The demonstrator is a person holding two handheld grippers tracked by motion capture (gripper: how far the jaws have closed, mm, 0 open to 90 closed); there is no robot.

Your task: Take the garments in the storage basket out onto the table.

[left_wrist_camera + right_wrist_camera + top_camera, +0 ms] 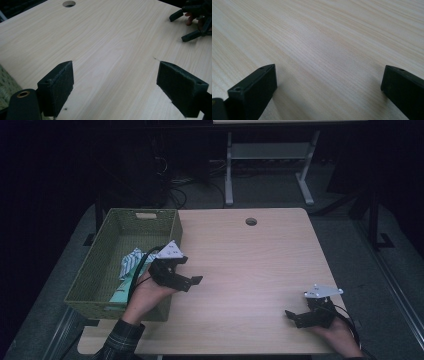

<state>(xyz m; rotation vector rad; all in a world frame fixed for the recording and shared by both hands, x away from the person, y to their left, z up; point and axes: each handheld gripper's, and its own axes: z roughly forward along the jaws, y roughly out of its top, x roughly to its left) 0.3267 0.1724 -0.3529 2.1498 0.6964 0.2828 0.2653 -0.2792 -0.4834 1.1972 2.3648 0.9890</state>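
My left gripper (192, 270) hovers just right of the green woven basket (108, 238), over the left part of the wooden table (250, 265). In the left gripper view its jaws stand wide apart, open, with bare wood between them (115, 72). My right gripper (294, 318) rests low near the table's front right corner, open and holding nothing; the right gripper view has its jaws far apart over plain wood (329, 71). The left gripper view also catches the right gripper (181, 27) farther off, at the upper right.
The basket holds a striped cloth (131, 261) and a teal item (119, 295). A round cable hole (251, 221) sits near the table's far edge. A white desk frame (229, 170) and cables stand on the dark floor beyond.
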